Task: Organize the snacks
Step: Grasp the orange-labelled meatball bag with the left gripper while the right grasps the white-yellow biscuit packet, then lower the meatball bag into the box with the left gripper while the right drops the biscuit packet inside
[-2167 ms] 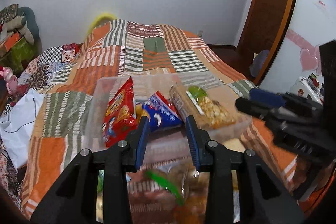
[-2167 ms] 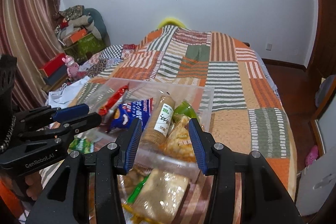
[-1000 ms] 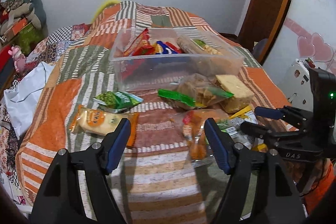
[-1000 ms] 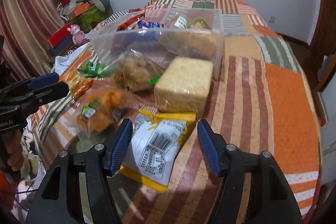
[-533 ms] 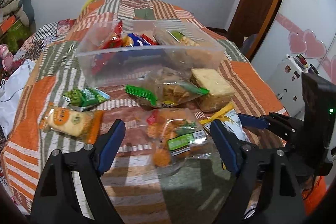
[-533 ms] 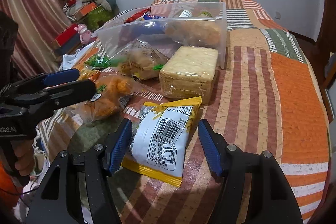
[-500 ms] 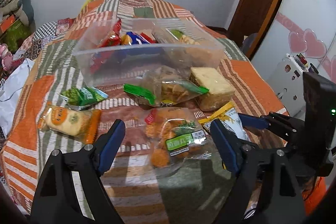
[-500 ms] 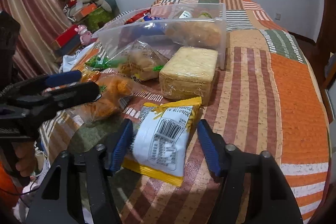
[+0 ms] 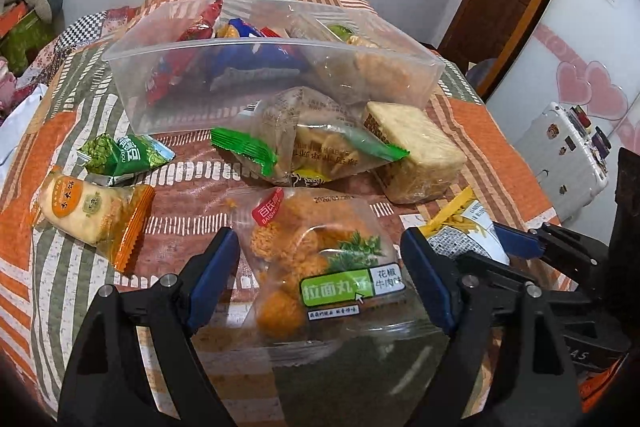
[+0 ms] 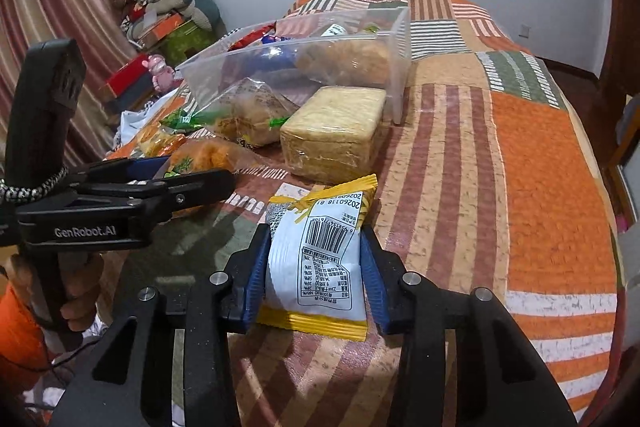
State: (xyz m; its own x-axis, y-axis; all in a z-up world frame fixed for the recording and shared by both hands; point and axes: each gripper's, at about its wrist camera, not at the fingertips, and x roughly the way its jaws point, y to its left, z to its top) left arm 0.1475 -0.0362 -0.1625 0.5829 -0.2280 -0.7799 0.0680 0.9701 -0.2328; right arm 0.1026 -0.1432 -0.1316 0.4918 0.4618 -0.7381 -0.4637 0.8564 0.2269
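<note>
A clear plastic bin [image 9: 416, 51] holding several snack packs stands on the patchwork bed; it also shows in the right wrist view [image 10: 400, 39]. My right gripper [image 10: 316, 263] is shut on a white and yellow snack bag [image 10: 320, 259], which lies on the bed. My left gripper [image 9: 320, 267] is open, its jaws on either side of a clear bag of orange ramen balls [image 9: 312, 259]. In front of the bin lie a green-ended biscuit bag [image 9: 312, 143] and a wrapped beige cracker block [image 9: 416, 147].
A green pea packet [image 9: 124, 155] and an orange rice cracker pack [image 9: 88, 211] lie on the left. The patchwork bedspread [image 10: 540, 187] stretches right. A white suitcase [image 9: 568, 151] stands beside the bed. Boxes and soft toys [image 10: 168, 19] are piled by the curtain.
Both grippers came down from the bin to the loose snacks. The right jaws closed on the white and yellow bag. The left gripper moved closer over the ramen ball bag.
</note>
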